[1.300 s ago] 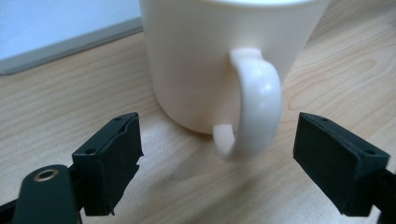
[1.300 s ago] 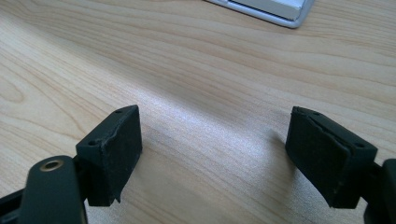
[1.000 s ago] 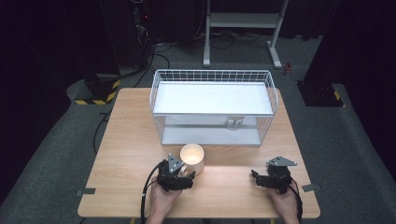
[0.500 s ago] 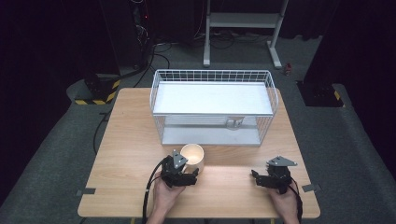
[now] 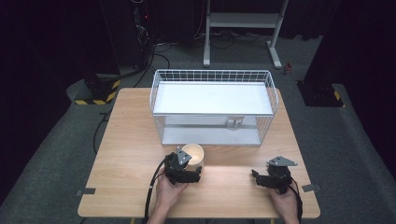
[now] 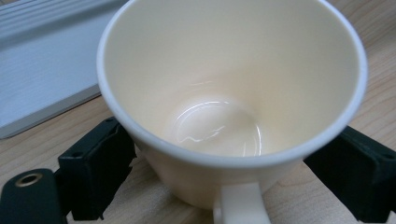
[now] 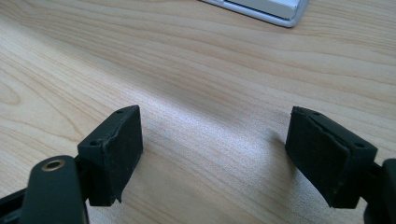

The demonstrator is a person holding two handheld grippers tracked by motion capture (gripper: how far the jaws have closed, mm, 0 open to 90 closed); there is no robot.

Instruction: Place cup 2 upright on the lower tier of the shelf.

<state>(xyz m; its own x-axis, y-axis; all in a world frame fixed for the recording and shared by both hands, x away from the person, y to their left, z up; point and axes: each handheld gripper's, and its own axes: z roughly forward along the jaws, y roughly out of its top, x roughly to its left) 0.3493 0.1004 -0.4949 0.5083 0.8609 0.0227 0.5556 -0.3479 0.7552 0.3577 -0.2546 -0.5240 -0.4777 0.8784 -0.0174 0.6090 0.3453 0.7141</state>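
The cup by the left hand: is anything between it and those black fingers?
Nothing visible. The cup sits right between the left gripper's fingers, one on each side; whether they touch it is unclear.

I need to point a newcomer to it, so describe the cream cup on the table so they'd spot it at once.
Start at the white wire basket on the light wooden table. Just in front of its near left corner stands a cream ceramic cup, between the jaws of the left gripper. It is the one round, pale vessel there, glossy, empty, with a handle.
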